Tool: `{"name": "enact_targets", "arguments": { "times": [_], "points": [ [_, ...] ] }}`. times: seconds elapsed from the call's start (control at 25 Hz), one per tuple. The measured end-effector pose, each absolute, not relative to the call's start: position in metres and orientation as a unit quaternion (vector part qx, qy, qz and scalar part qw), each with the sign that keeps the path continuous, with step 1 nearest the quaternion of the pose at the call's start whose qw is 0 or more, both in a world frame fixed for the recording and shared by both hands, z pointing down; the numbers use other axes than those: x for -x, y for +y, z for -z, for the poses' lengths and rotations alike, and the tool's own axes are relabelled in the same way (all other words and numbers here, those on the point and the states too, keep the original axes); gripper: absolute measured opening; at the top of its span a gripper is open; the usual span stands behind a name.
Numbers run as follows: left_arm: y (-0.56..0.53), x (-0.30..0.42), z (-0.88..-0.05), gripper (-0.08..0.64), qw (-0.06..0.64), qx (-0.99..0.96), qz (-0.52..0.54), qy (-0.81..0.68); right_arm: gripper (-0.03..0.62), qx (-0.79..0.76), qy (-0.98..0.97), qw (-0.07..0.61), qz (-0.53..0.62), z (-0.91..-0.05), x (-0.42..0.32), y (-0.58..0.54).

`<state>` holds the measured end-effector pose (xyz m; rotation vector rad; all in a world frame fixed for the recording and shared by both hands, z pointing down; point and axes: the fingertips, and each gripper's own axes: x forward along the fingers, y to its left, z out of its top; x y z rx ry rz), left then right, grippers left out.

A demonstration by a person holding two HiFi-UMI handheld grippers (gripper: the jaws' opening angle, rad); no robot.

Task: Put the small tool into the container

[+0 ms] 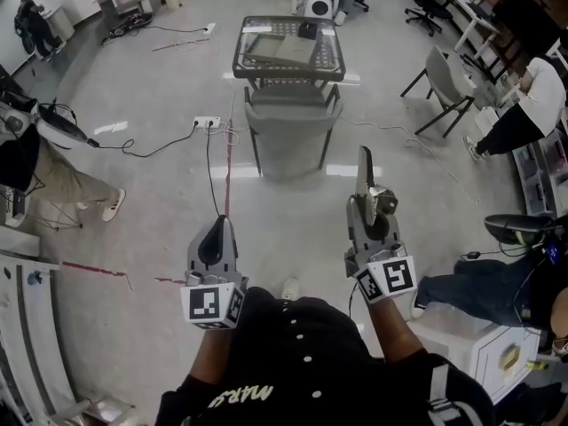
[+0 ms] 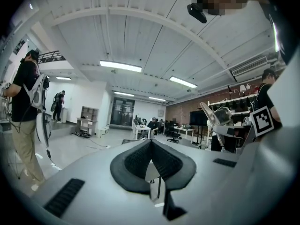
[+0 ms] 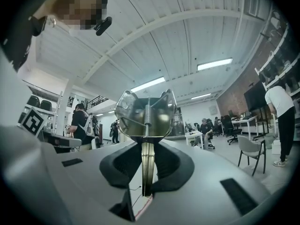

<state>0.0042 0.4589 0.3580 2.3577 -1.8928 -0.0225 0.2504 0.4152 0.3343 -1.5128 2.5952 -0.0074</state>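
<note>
I stand on a glossy grey floor (image 1: 160,78) with both grippers held out in front of me, well back from the work spot. My right gripper (image 1: 360,204) is clamped on a small shiny metal tool (image 1: 365,174). In the right gripper view its dark pads (image 3: 171,161) press from both sides on the tool's flat, brass-tinted stem, and the tool's rounded, cup-like head with a coiled spring down its middle (image 3: 145,114) stands up above the jaw tips. From the head view the tool points up and away from me, its narrow blade-like part rising past the gripper's front end. My left gripper (image 1: 216,227) holds nothing. In the left gripper view its two black pads (image 2: 133,161) meet at their tips, with only floor showing through the small gap below. The tool is in the air, far from any container. Ahead of me a dark wire-mesh basket (image 1: 330,69) sits on top of a stand with some flat items lying in it, and a tall grey plastic bin (image 1: 288,136) stands just beneath and in front of it. I cannot tell which of the two is meant to take the tool. A white power strip (image 1: 206,122) lies on the floor to the left of the bin, with cables trailing from it, and a grey chair (image 1: 448,82) stands off to the right.
</note>
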Motion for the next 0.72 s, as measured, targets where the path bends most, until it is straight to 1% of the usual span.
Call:
{"name": "enact_targets", "arguments": {
  "times": [0.4,0.72],
  "points": [
    [0.435,0.001,-0.362,0.025,0.062,-0.774,-0.004,-0.630,0.077,0.503,0.861,0.071,-0.001,-0.336,-0.244,0.387],
    [0.389,0.008,-0.361,0.025,0.056,-0.778,-0.007,-0.626,0.077,0.504,0.860,0.071,-0.007,-0.331,-0.233,0.346]
  ]
}}
